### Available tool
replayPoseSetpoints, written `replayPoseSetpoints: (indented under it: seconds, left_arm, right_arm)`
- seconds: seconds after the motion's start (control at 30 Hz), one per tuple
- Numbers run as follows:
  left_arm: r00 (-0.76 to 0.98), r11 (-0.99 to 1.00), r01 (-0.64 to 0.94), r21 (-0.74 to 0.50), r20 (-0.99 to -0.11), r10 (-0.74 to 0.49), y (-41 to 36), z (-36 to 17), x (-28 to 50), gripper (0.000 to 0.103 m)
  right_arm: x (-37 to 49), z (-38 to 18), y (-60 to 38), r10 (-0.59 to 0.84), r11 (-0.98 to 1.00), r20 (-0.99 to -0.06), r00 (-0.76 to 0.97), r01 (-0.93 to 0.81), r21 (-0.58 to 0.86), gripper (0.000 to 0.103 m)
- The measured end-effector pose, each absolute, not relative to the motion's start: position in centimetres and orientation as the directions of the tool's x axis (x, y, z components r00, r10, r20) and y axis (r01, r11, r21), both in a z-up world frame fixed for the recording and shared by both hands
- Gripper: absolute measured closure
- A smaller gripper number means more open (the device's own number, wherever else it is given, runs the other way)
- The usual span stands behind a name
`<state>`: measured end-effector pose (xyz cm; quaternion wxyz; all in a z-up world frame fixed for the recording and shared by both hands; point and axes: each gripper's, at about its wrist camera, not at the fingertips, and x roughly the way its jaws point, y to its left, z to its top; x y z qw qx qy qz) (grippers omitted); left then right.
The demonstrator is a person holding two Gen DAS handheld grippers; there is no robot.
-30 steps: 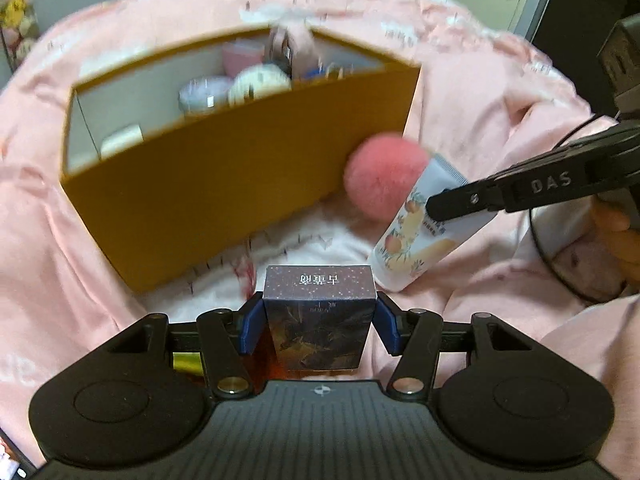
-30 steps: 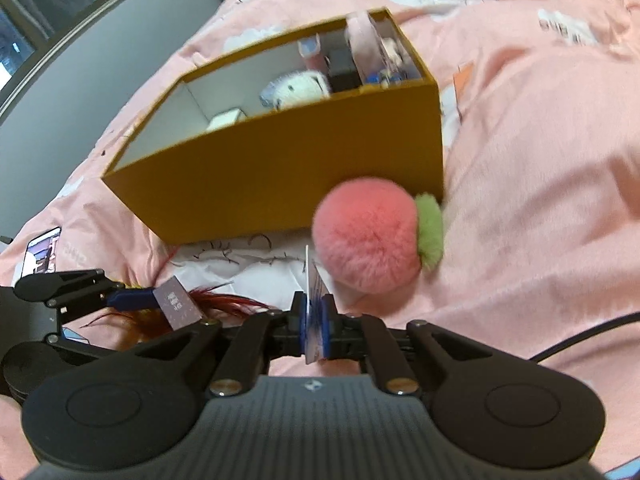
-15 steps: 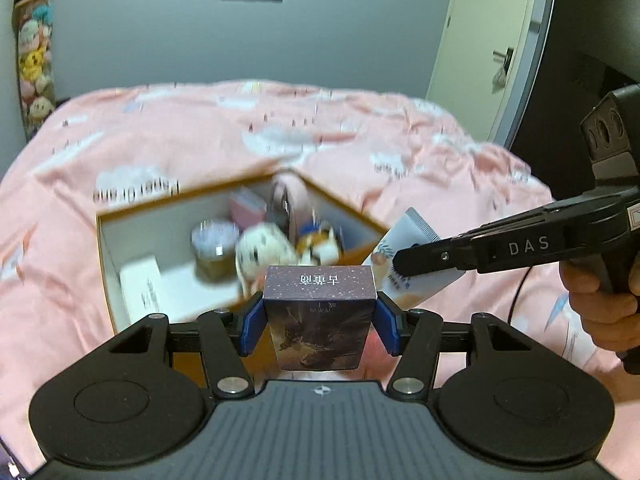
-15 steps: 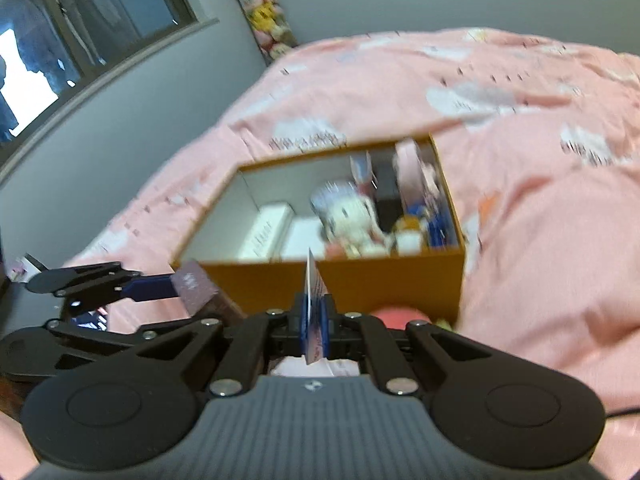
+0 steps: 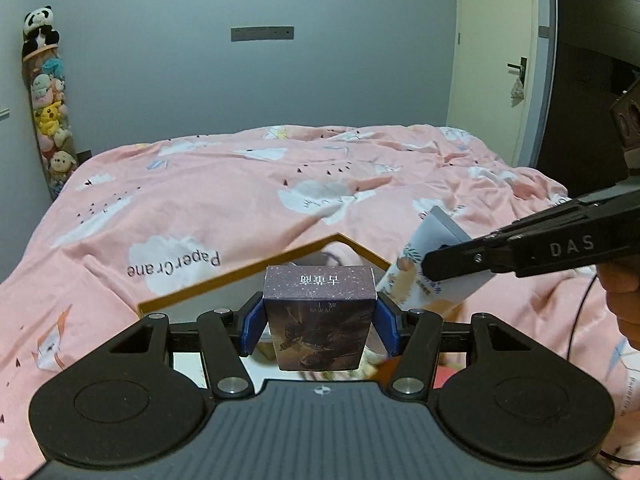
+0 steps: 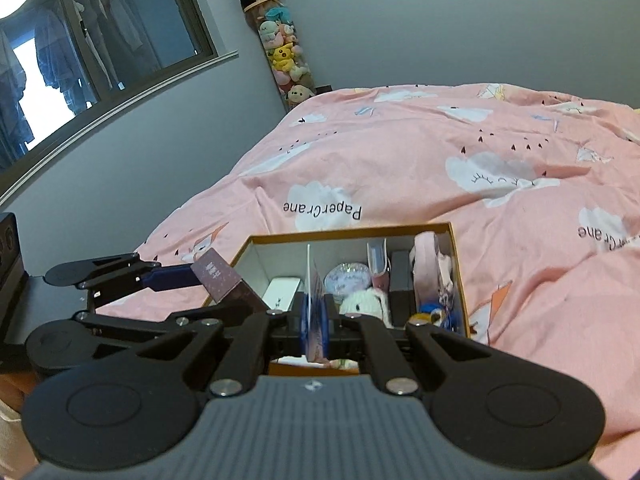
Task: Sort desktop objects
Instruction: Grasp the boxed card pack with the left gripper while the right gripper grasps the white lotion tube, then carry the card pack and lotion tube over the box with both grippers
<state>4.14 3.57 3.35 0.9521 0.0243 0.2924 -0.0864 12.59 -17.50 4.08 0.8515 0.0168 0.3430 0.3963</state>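
My left gripper (image 5: 319,320) is shut on a dark purple card box (image 5: 320,312) with a starry top, held upright between its blue pads. In the right wrist view that same left gripper (image 6: 188,278) and card box (image 6: 220,280) hang at the open yellow box's left edge. My right gripper (image 6: 316,324) is shut on the flat end of a white peach-print tube (image 6: 314,300), seen edge-on. From the left wrist view the tube (image 5: 432,264) hangs above the yellow box's right corner. The yellow box (image 6: 352,236) lies open on the pink bedspread below both grippers.
Inside the yellow box are a white case (image 6: 282,298), a round tin (image 6: 347,280), a white plush (image 6: 366,304), a pink pouch (image 6: 430,264) and other small items. Pink bedspread (image 6: 480,168) spreads all round. A column of plush toys (image 6: 286,56) stands against the far wall.
Both grippers have risen and tilted up with their loads. The yellow box has dropped low in both views, the pink pompom has gone from sight, and the far wall now shows.
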Motion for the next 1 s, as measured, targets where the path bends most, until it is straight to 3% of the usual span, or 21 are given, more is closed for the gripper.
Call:
replayPoseSetpoints:
  seconds: [0.2,0.53,1.0]
  left_arm:
    - [0.816,0.989,0.143,0.045,-0.570,-0.092,4.0,2.3,6.7,0.038]
    - [0.756,0.983,0.176,0.056,-0.647,-0.099,5.0,-2.2,9.3,0.038]
    - [0.738,0.968,0.238,0.079,-0.663,-0.127,8.4,-2.6,10.8,0.038]
  right_arm:
    - [14.2,3.6,-15.5,0.681,0.691,-0.570,0.460,-0.662,0.291,0.096]
    - [16.3,-0.2,-12.8,0.647,0.698,-0.653,0.394,-0.651,0.299,0.097]
    - [18.7,0.7,-10.6,0.696,0.658,-0.629,0.345,-0.657,0.367,0.098]
